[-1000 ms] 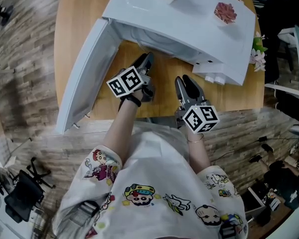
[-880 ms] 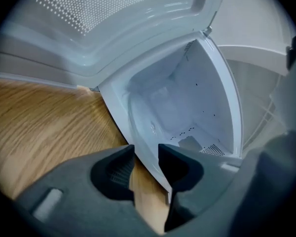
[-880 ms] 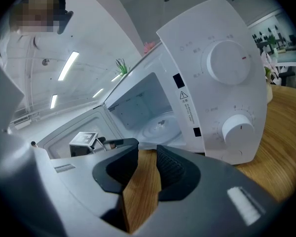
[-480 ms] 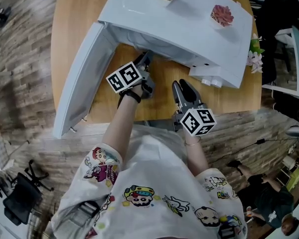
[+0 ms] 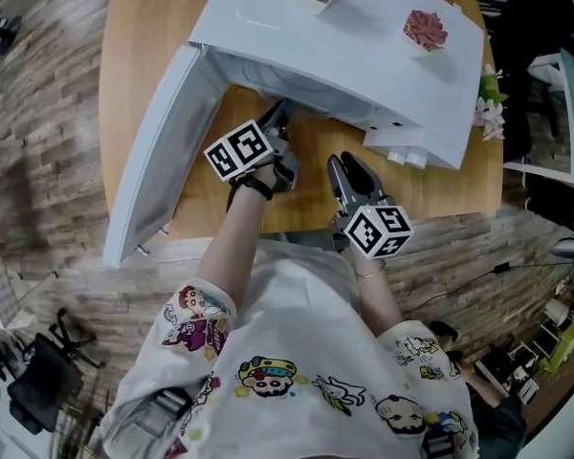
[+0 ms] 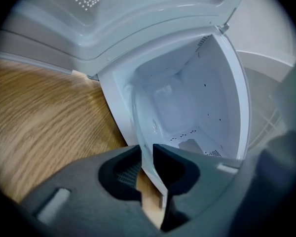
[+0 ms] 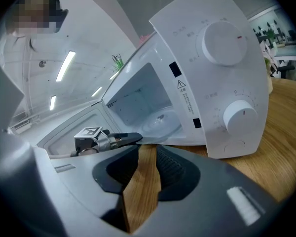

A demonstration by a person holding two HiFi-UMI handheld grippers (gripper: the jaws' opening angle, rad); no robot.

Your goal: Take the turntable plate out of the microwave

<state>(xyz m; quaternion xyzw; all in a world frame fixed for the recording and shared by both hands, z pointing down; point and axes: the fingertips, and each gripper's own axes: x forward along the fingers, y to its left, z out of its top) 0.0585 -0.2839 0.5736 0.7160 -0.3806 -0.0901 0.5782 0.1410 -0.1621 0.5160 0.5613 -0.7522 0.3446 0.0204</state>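
White microwave [image 5: 344, 46] standing toward the far edge of a wooden table [image 5: 143, 27], its door [image 5: 158, 142] swung fully open toward the table's left edge. The turntable plate [image 7: 160, 123], clear glass, lies inside the cavity on its floor, with its front rim at the opening. Left gripper [image 5: 279, 113] reaches into the mouth of the cavity. Its fingers have just been closing and now stand narrowly apart with the plate's thin front rim between them, clamped on that rim. Right gripper [image 5: 342, 163] hovers over the near edge of the table, in front of the microwave's control panel and apart from it. Its fingers stand part-way apart, with only bare table wood seen between them. Two round knobs, the upper one [image 7: 224, 41] and the lower one [image 7: 239, 115], sit on the panel to the right of the cavity.
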